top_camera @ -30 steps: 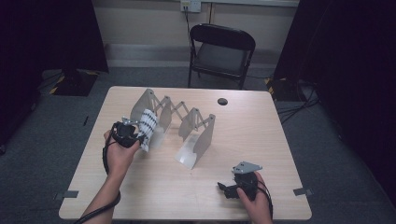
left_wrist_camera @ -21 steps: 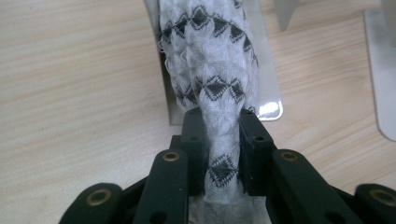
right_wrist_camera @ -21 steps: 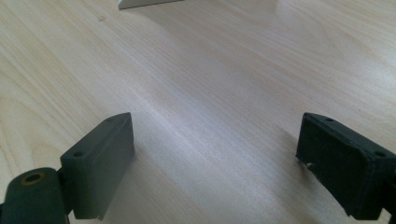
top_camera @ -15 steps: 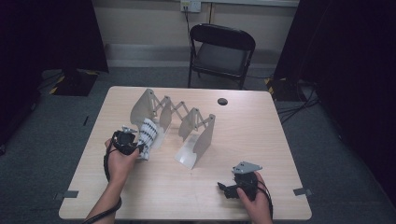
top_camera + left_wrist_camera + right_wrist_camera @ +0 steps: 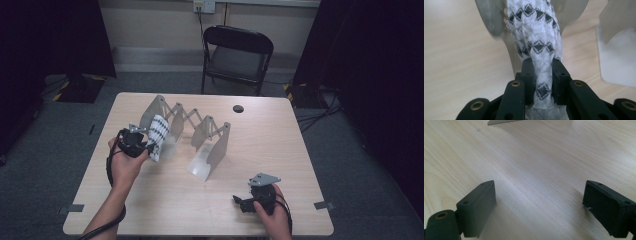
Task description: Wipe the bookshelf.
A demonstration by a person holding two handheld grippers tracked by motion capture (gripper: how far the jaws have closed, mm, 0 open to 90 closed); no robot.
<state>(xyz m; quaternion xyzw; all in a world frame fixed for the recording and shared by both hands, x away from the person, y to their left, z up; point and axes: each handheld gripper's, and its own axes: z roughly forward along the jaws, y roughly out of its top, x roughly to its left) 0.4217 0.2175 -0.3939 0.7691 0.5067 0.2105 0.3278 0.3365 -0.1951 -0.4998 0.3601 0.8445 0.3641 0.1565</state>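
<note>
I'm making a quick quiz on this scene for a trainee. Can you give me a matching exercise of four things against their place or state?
Things:
1. left tool
2. right tool
3. patterned cloth
4. folding chair

Place or state:
A. stands behind the table
B. open, low over bare wood
C. white with black diamonds
D. shut on fabric beside the accordion rack

Pairs: 1-D, 2-B, 3-C, 4-A
</note>
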